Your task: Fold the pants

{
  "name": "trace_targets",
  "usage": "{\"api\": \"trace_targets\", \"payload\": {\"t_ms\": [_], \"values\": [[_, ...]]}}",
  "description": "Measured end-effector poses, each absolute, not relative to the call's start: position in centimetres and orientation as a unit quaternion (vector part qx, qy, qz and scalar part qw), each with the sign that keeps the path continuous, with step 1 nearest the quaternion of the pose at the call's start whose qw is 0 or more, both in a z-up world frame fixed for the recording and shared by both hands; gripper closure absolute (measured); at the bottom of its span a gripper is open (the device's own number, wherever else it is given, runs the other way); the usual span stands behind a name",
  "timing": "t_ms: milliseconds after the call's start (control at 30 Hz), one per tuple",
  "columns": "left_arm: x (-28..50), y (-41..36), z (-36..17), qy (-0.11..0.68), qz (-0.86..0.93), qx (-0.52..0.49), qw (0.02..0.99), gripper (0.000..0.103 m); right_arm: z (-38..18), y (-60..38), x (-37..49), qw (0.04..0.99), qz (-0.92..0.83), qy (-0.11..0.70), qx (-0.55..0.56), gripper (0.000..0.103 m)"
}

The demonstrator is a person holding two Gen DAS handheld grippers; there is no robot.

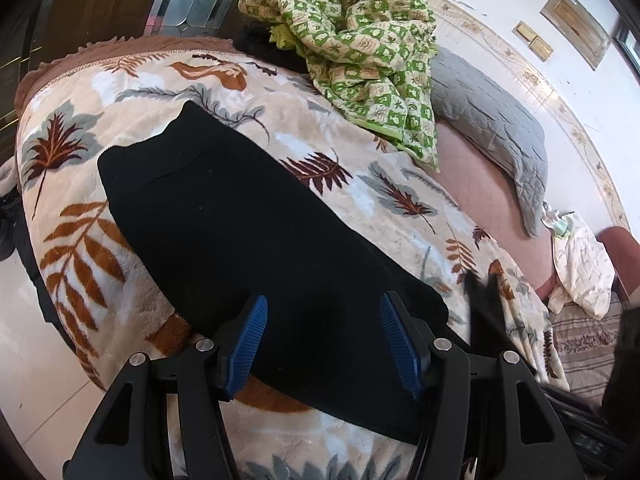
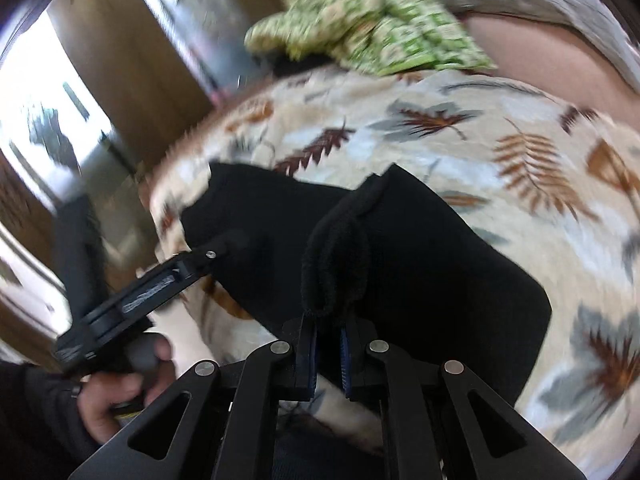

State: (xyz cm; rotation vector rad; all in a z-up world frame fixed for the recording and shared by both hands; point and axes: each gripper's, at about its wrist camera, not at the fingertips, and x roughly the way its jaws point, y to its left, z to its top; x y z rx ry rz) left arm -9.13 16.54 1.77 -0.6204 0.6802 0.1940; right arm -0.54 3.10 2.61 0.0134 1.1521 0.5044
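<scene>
Bed [image 1: 132,80] with leaf blanket: black pants [image 1: 240,216] lie long, 10 to 4 o'clock. Left tool [image 1: 323,344] released above near end. Right tool [image 2: 328,336] clenched on pants edge, nearer.

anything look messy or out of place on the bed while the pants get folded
Yes: a green checked quilt lies crumpled in a heap at the far side of the leaf-print blanket, partly over a grey pillow. The black pants lie flat, with one end pinched up in the right tongs. Nothing looks spilled or damaged.
</scene>
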Motion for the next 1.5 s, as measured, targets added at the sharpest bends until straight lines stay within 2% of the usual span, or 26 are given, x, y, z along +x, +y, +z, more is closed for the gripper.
{"api": "trace_targets", "payload": {"t_ms": [233, 333, 367, 400, 467, 533, 600, 667, 700, 733, 800, 867, 900, 967, 1033, 1167, 1267, 1400, 1500], "values": [[-9.0, 16.9, 1.7, 0.327, 0.091, -0.298, 0.892, 0.045, -0.9, 7.3, 1.1, 0.759, 0.264, 0.588, -0.087, 0.094], [-8.9, 17.1, 1.7, 0.328, 0.089, -0.299, 0.892, 0.045, -1.9, 7.9, 0.9, 0.753, 0.280, 0.587, -0.101, 0.079], [-8.9, 17.1, 1.7, 0.328, 0.088, -0.299, 0.892, 0.045, -1.4, 7.6, 0.5, 0.753, 0.292, 0.581, -0.099, 0.077], [-8.8, 17.2, 1.7, 0.328, 0.088, -0.299, 0.892, 0.045, -0.8, 7.2, -0.1, 0.752, 0.306, 0.577, -0.087, 0.074], [-8.6, 17.3, 1.9, 0.328, 0.080, -0.300, 0.892, 0.045, 0.6, 5.9, -1.2, 0.758, 0.327, 0.560, -0.066, 0.076], [-8.4, 17.5, 2.5, 0.320, 0.067, -0.297, 0.897, 0.045, 2.4, 3.5, -2.6, 0.782, 0.320, 0.533, -0.041, 0.069], [-8.1, 17.2, 3.5, 0.303, 0.038, -0.282, 0.910, 0.044, 3.9, -1.1, -3.9, 0.815, 0.279, 0.507, 0.016, 0.064], [-7.4, 15.9, 4.5, 0.291, -0.021, -0.242, 0.926, 0.043, 4.3, -6.6, -5.3, 0.847, 0.212, 0.479, 0.089, 0.063], [-7.0, 15.1, 4.8, 0.290, -0.056, -0.222, 0.929, 0.043, 4.1, -8.9, -6.0, 0.857, 0.183, 0.465, 0.126, 0.067], [-6.4, 14.1, 4.8, 0.296, -0.097, -0.201, 0.929, 0.043, 3.7, -11.6, -6.8, 0.860, 0.142, 0.458, 0.173, 0.078], [-5.5, 12.3, 4.4, 0.316, -0.165, -0.161, 0.920, 0.054, 3.9, -13.3, -7.3, 0.863, 0.109, 0.458, 0.183, 0.096], [-4.8, 11.0, 3.6, 0.334, -0.215, -0.124, 0.909, 0.078, 4.5, -12.8, -7.5, 0.869, 0.126, 0.451, 0.160, 0.098], [-4.5, 10.7, 3.0, 0.343, -0.219, -0.108, 0.907, 0.080, 4.4, -12.2, -7.6, 0.868, 0.132, 0.455, 0.147, 0.100], [-3.7, 10.8, 1.3, 0.371, -0.208, -0.082, 0.901, 0.091, 3.4, -11.1, -7.1, 0.859, 0.138, 0.477, 0.127, 0.101], [-3.2, 12.1, -0.9, 0.403, -0.171, -0.076, 0.896, 0.098, 2.7, -9.9, -6.6, 0.852, 0.149, 0.489, 0.115, 0.102], [-4.5, 13.6, -1.3, 0.385, -0.180, -0.106, 0.899, 0.098, 1.8, -7.1, -6.3, 0.842, 0.187, 0.499, 0.089, 0.102], [-5.1, 13.3, -1.4, 0.378, -0.170, -0.104, 0.904, 0.098, -1.1, -5.9, -5.2, 0.812, 0.176, 0.553, 0.059, 0.103], [-5.8, 13.6, -1.4, 0.367, -0.162, -0.120, 0.908, 0.098, -0.9, -6.3, -5.5, 0.814, 0.176, 0.550, 0.070, 0.103], [-7.4, 14.3, -1.0, 0.348, -0.087, -0.090, 0.929, 0.098, -0.8, -6.0, -5.7, 0.818, 0.172, 0.546, 0.054, 0.103]]}}
